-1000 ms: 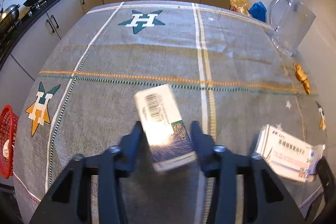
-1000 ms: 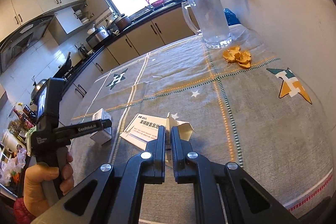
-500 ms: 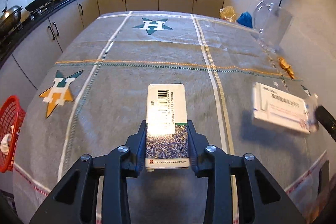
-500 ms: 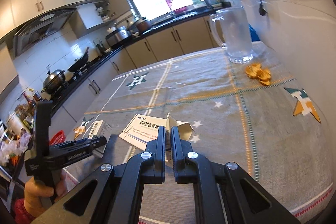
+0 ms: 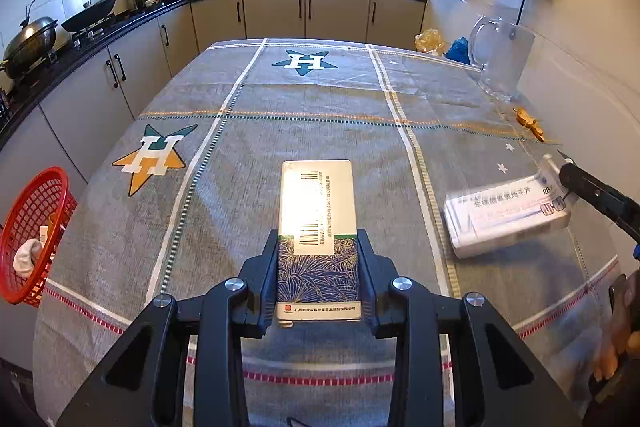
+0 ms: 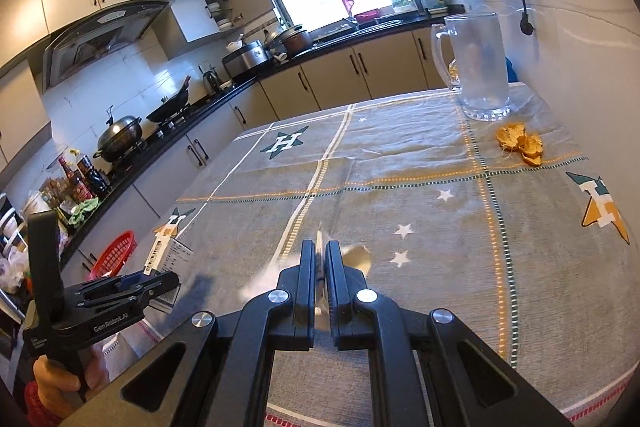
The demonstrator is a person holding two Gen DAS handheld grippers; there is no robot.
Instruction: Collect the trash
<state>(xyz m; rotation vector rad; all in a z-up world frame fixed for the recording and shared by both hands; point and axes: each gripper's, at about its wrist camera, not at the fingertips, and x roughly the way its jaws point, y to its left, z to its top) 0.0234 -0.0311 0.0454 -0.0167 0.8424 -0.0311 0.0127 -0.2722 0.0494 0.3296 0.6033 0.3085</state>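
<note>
My left gripper is shut on a blue-and-white medicine box with barcodes, held level above the grey tablecloth. It also shows in the right wrist view, with the box sticking out. My right gripper is shut on the torn flap of a white medicine box, lifted off the cloth and blurred. In the right wrist view only the flap shows. Orange peel scraps lie by the wall.
A red mesh basket holding a white scrap stands off the table's left edge. A clear glass pitcher stands at the far right near the wall. Kitchen counters with pots run along the left and back.
Both grippers have risen with their boxes. The white box has swung and now hangs lower in the right wrist view. The left box has settled straight between the fingers.
</note>
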